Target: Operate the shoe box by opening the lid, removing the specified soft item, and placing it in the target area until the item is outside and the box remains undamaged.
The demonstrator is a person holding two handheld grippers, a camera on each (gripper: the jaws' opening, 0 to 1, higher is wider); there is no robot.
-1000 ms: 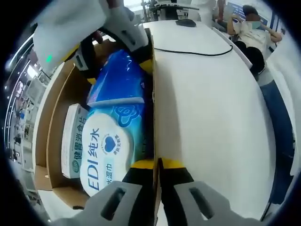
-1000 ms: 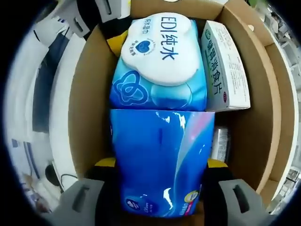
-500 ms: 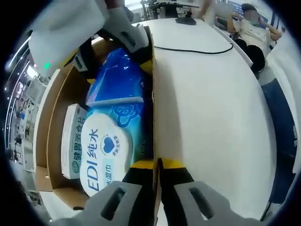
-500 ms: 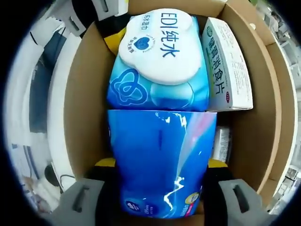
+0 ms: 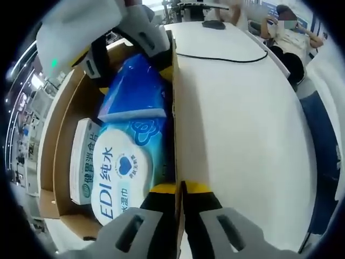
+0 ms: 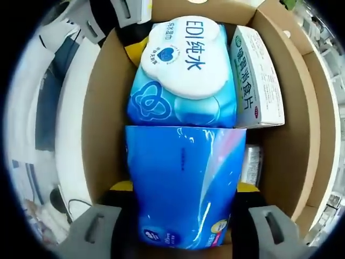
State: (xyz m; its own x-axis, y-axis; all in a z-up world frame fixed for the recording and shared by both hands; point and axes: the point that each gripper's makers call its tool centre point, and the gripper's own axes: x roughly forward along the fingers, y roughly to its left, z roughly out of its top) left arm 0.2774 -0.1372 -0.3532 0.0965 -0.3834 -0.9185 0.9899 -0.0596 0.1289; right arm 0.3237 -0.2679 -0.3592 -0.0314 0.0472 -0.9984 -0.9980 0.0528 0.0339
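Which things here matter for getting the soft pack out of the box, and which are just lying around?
Job:
- box
- blue pack, held by the right gripper
- left gripper, clamped on the box wall
- table

Lying about:
- wipes
- tablet carton
- cable
- mouse

Open shoe box (image 6: 105, 129) on a table (image 5: 237, 118), containing: tissue pack (image 6: 186, 183) between the right gripper's (image 6: 183, 189) jaws, wet-wipes pack (image 6: 183, 70) directly beyond it, tablet carton (image 6: 256, 75) alongside the wipes.
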